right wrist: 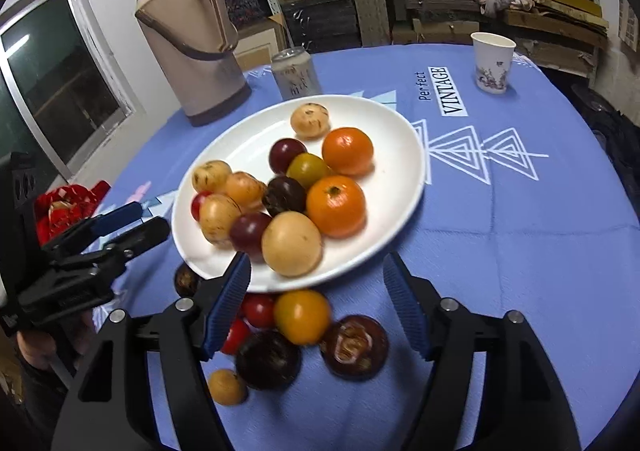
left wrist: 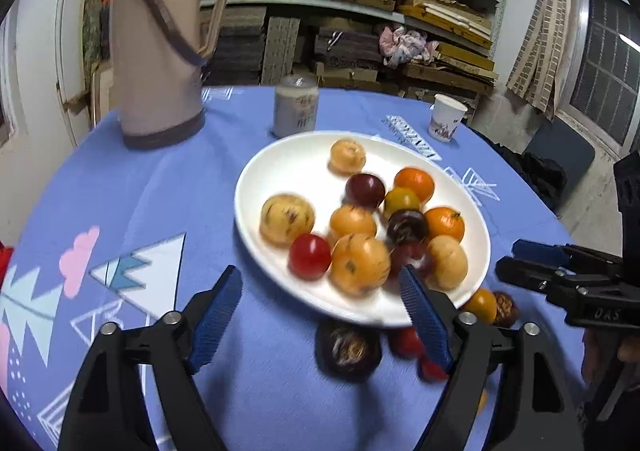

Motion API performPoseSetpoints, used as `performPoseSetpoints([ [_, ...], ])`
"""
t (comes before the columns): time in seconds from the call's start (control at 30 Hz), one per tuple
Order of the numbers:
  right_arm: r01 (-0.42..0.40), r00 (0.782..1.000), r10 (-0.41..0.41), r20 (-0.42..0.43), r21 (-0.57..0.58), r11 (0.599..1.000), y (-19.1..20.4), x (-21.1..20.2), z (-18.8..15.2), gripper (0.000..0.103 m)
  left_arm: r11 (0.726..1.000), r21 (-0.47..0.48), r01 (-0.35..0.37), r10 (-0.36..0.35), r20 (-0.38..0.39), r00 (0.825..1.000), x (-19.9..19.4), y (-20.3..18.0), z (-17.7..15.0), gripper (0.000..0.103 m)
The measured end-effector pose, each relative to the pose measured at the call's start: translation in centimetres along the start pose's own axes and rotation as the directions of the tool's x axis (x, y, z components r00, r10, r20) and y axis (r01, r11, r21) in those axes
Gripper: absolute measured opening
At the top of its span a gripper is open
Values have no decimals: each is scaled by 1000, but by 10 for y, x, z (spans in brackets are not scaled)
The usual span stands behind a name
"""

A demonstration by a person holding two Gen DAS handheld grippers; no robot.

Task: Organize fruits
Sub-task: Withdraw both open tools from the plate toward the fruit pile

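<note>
A white plate (left wrist: pixel 280 171) (right wrist: pixel 400 147) on the blue tablecloth holds several fruits: oranges (right wrist: pixel 347 151), yellow-tan fruits (left wrist: pixel 286 217), dark plums (left wrist: pixel 365 190) and a red tomato (left wrist: pixel 309 255). More fruits lie on the cloth in front of the plate: a dark one (left wrist: pixel 347 349) (right wrist: pixel 267 359), a yellow-orange one (right wrist: pixel 301 315), a cut dark one (right wrist: pixel 354 345), red ones (right wrist: pixel 258 309) and a small tan one (right wrist: pixel 227 386). My left gripper (left wrist: pixel 320 315) is open and empty over the plate's near rim. My right gripper (right wrist: pixel 316 307) is open and empty above the loose fruits.
A tall beige thermos (left wrist: pixel 158 43) (right wrist: pixel 192 47) stands at the back left. A drink can (left wrist: pixel 295 106) (right wrist: pixel 295 73) stands behind the plate. A paper cup (left wrist: pixel 446 117) (right wrist: pixel 491 61) is at the back right. A red packet (right wrist: pixel 66 207) lies at the table's left edge. Shelves fill the background.
</note>
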State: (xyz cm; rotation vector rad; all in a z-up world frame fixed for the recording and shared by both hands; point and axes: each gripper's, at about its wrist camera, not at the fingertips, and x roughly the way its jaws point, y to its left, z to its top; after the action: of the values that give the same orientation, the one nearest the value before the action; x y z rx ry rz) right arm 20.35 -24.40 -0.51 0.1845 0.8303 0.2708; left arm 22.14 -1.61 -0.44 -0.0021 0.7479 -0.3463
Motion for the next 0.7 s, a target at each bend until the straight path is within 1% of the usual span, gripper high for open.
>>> performPoseSetpoints([
  [0.07,16,1000,-16,-4,-19,1000,1,-2,-3,68,1000,-13,-8,8,-18,1000,1,5,-6,88],
  [0.13,25,1000,-25,-10,-51,998,3,-5,-10,68,1000,1,-12,12,-32,999,2,4,-10,88],
  [0.33,72,996,-76,-44,-96,993,-2,-7,-30,68,997,81,-11,15,-49,999,2,-9,-18,88],
  [0.47,97,990,-107,-91,-113,989,-7,2,-41,60,993,118,-7,16,-71,997,4,-16,-24,88],
  [0.7,123,983,-138,-117,-122,985,-9,17,-48,59,987,158,-6,26,-123,992,11,-23,-34,88],
])
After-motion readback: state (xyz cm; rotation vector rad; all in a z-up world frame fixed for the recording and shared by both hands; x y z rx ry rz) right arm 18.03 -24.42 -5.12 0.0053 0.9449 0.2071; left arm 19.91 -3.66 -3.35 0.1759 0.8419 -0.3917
